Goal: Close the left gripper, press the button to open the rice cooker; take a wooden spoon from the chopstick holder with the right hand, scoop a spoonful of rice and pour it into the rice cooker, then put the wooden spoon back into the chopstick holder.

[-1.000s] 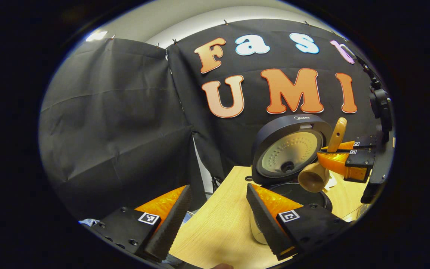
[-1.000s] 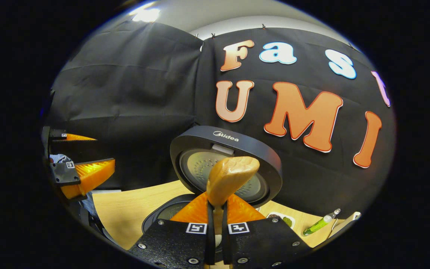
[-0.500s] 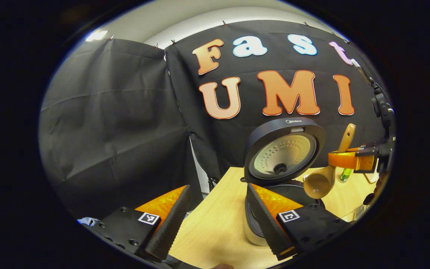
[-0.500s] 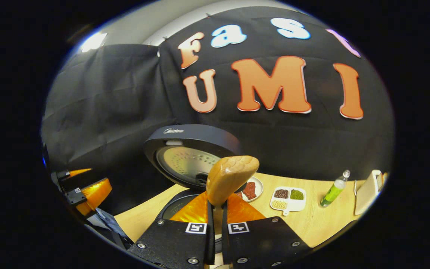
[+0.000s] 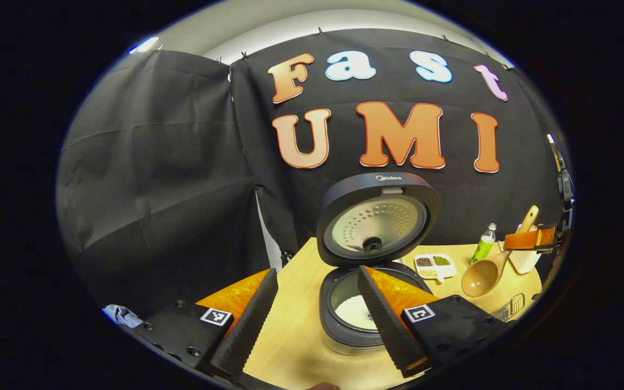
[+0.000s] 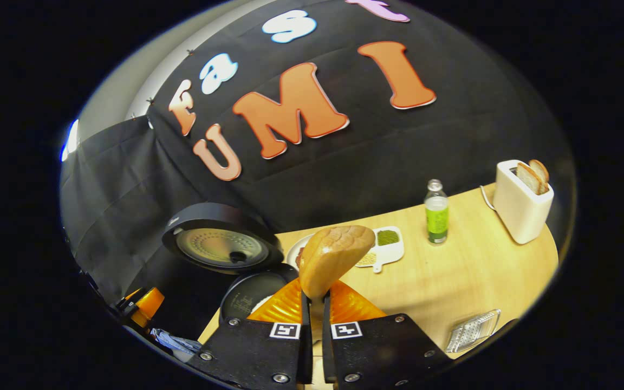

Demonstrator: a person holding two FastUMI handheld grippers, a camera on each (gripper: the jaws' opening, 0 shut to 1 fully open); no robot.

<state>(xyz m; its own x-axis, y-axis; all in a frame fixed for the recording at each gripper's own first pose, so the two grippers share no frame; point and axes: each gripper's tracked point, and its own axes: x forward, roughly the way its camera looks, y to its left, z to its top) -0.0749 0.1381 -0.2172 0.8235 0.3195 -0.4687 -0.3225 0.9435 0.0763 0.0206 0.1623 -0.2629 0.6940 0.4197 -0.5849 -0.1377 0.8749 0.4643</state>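
Note:
The rice cooker (image 5: 377,219) stands open on the wooden table, lid upright, with white rice lying in its pot (image 5: 354,313). My left gripper (image 5: 317,319) hangs open just in front of the pot, nothing between its fingers. Off to the right, the right gripper (image 5: 528,238) holds the wooden spoon (image 5: 482,273) by its handle, its bowl hanging low and looking empty. In the right gripper view, my right gripper (image 6: 313,303) is shut on the wooden spoon (image 6: 336,257), and the open rice cooker (image 6: 222,249) lies to its left. The left gripper (image 6: 141,306) shows at the lower left edge.
A green bottle (image 6: 436,214), a white toaster (image 6: 520,200) with bread, a white tray of grains (image 6: 385,246) and a plate (image 6: 294,253) stand along the back of the table (image 6: 469,271). A metal mesh holder (image 6: 472,330) sits near the front right edge.
The right gripper has carried the spoon rightward, away from above the cooker, and tilted. The left gripper view now looks more at the cooker, showing the rice in the pot.

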